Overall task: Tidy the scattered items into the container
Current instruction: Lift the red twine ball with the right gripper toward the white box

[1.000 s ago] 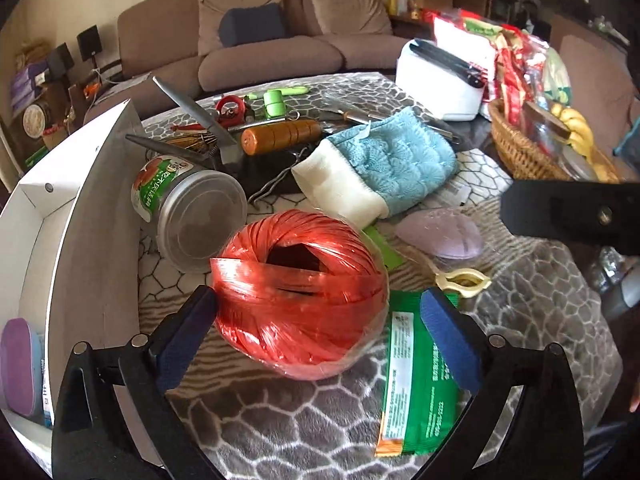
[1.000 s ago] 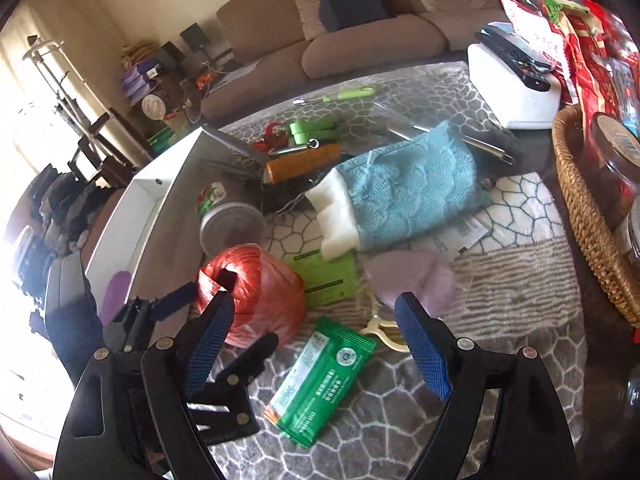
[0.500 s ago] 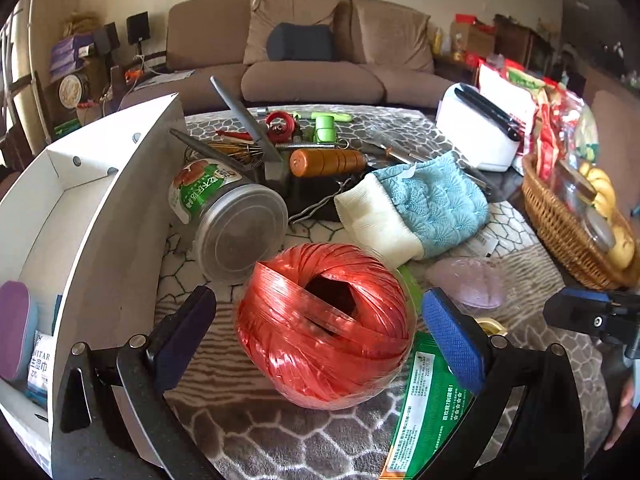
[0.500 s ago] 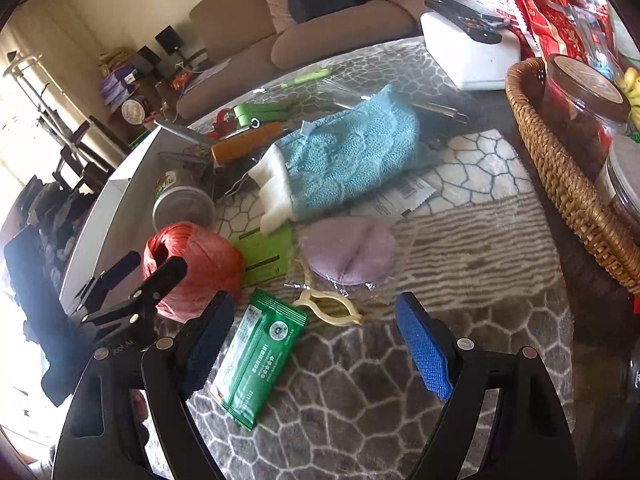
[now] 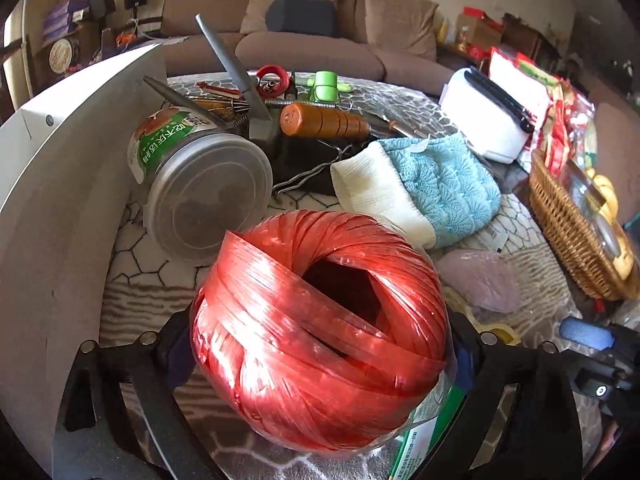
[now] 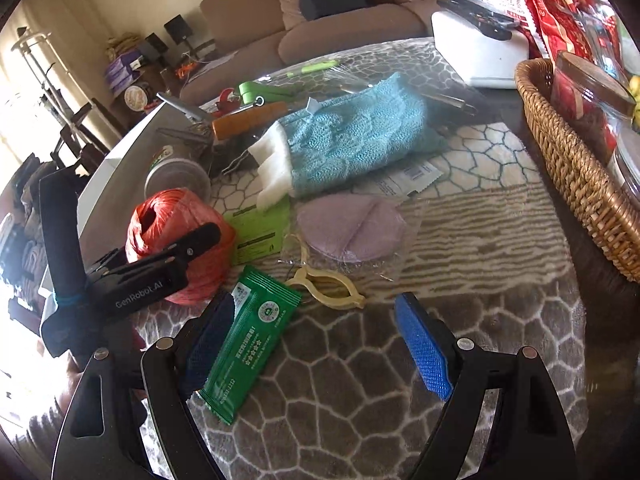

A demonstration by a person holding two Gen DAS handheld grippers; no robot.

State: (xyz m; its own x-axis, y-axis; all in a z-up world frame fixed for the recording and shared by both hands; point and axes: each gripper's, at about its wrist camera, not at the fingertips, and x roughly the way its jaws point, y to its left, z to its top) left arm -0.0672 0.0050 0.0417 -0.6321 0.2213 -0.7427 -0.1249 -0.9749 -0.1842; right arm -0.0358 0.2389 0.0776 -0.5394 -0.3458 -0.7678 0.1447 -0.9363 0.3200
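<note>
A red ball of twine (image 5: 320,320) lies on the patterned tablecloth beside the white container (image 5: 60,200). My left gripper (image 5: 320,340) straddles it and its jaws are closing. The ball fills the gap and hides most of both pads, so contact cannot be made out. From the right wrist view, a finger of the left gripper (image 6: 160,264) lies along the ball (image 6: 176,220). My right gripper (image 6: 316,308) hangs open low over the table, its left pad above the edge of a green packet (image 6: 248,340). A cream clip (image 6: 328,284) and a bagged purple puff (image 6: 352,228) lie just beyond.
Scattered behind are a green-labelled can (image 5: 200,184), a blue mitt (image 5: 432,184), a wooden-handled tool (image 5: 324,124) and a green card (image 6: 260,228). A wicker basket (image 6: 580,168) of jars borders the right. A white device (image 5: 484,120) stands at the back right.
My left gripper has pushed forward and down around the twine ball, which now fills its gap, and the wrist has rolled. My right gripper has sunk toward the green packet.
</note>
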